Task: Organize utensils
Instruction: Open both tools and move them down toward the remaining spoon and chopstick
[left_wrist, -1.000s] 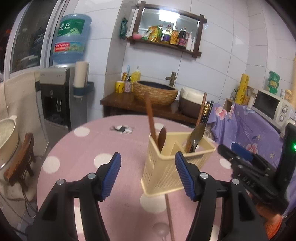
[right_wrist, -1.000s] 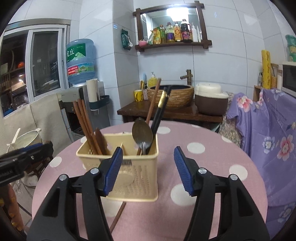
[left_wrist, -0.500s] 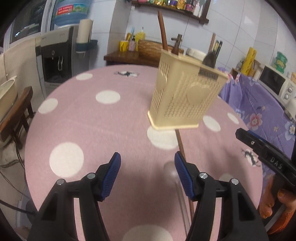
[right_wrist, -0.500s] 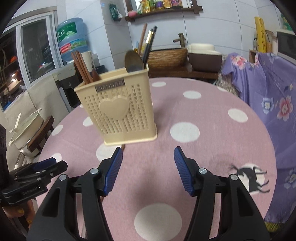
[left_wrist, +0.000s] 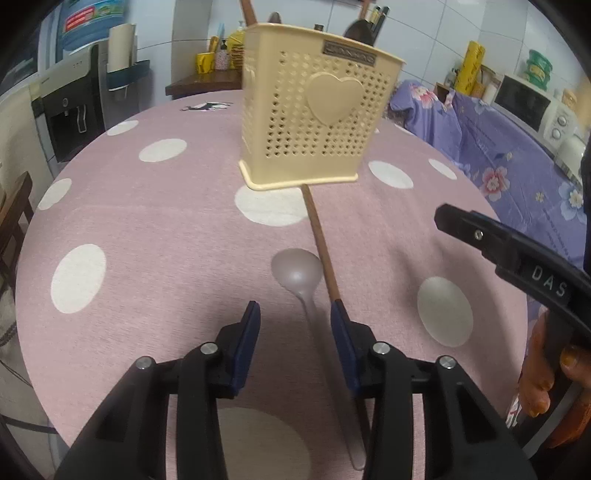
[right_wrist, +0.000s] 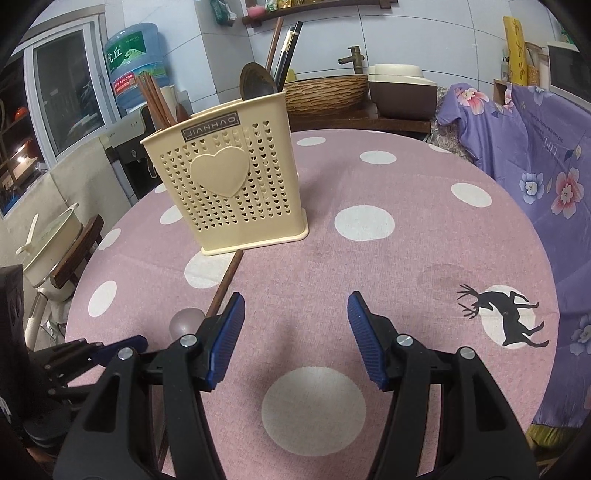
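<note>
**Two loose utensils on the pink cloth, both grippers low and empty**

Left gripper (left_wrist: 294, 323) sits at the bottom centre of its view, fingers (left_wrist: 248, 334) spread apart, nothing held. Right between them lies the handle of one clear spoon (left_wrist: 297, 271), bowl toward the middle of the frame, handle running down to the lower edge, so its long axis goes near to far. Just beside it on the right, one wooden chopstick (left_wrist: 320, 240) lies flat too, its far tip up against the base of the holder (left_wrist: 314, 110), its near end passing under the right-hand finger. The two run almost parallel, leaning slightly left toward the top.

One cream holder, upright in the upper centre of the left view, heart on its front. In the right view a dark spoon (right_wrist: 256, 82) stands in it bowl up, with one brown and two black sticks rising behind it; several brown chopsticks (right_wrist: 155, 98) stand at its left end, the exact count unclear.

Right gripper (right_wrist: 296, 334) is at the bottom centre of its own view, fingers wide apart over the dotted surface (right_wrist: 406, 258), empty.
</note>
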